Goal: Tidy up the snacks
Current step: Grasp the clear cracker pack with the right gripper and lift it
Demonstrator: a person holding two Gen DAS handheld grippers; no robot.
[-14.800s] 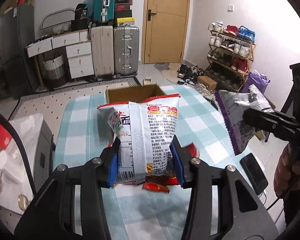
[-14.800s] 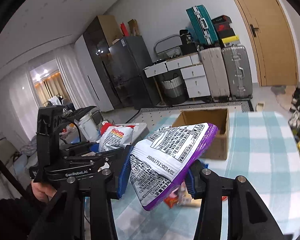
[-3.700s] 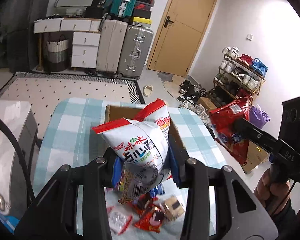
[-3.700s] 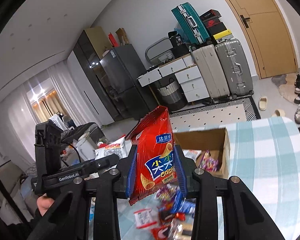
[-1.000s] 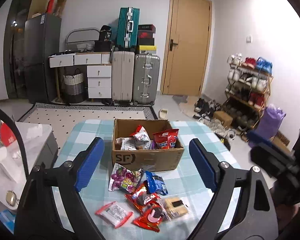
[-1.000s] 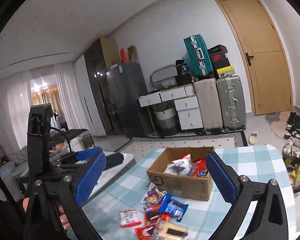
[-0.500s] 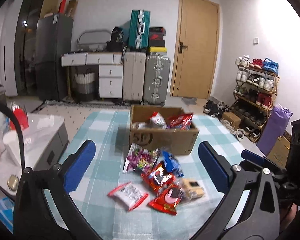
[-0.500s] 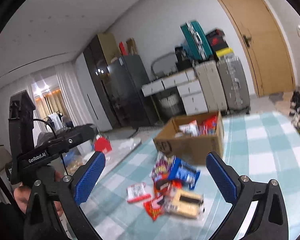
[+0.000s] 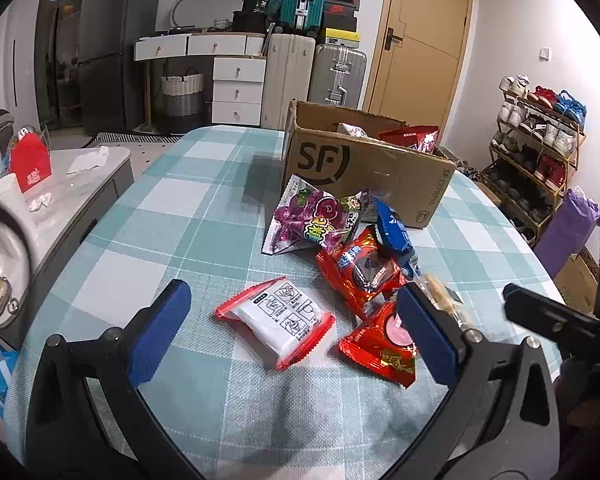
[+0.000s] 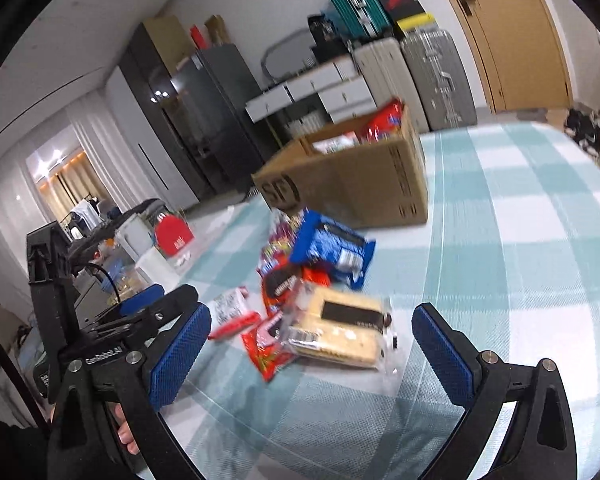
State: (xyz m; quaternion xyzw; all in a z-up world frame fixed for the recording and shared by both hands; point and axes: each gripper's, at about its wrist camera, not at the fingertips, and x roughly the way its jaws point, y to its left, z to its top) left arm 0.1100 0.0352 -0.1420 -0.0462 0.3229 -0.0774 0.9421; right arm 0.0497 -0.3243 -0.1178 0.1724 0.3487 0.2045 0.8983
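Observation:
A brown cardboard box (image 9: 364, 176) with bags inside stands at the far side of the checked table (image 9: 172, 216). In front of it lie loose snacks: a purple packet (image 9: 312, 220), a blue packet (image 9: 394, 232), two red packets (image 9: 364, 272) and a white packet with red edges (image 9: 276, 320). My left gripper (image 9: 292, 324) is open, low over the white packet, its pads apart from it. My right gripper (image 10: 310, 354) is open just before a clear cracker pack (image 10: 336, 332), with the blue packet (image 10: 332, 248) and the box (image 10: 352, 184) beyond it.
A grey side table (image 9: 92, 172) with a red carton (image 9: 30, 160) and a white cup stands left of the table. A shoe rack (image 9: 540, 140) and a purple bag (image 9: 568, 232) are on the right. Suitcases and drawers line the back wall.
Both grippers have come down toward the table, so the loose snacks look nearer and larger. The bags held earlier now lie in the box. The left jaws stand a little wider.

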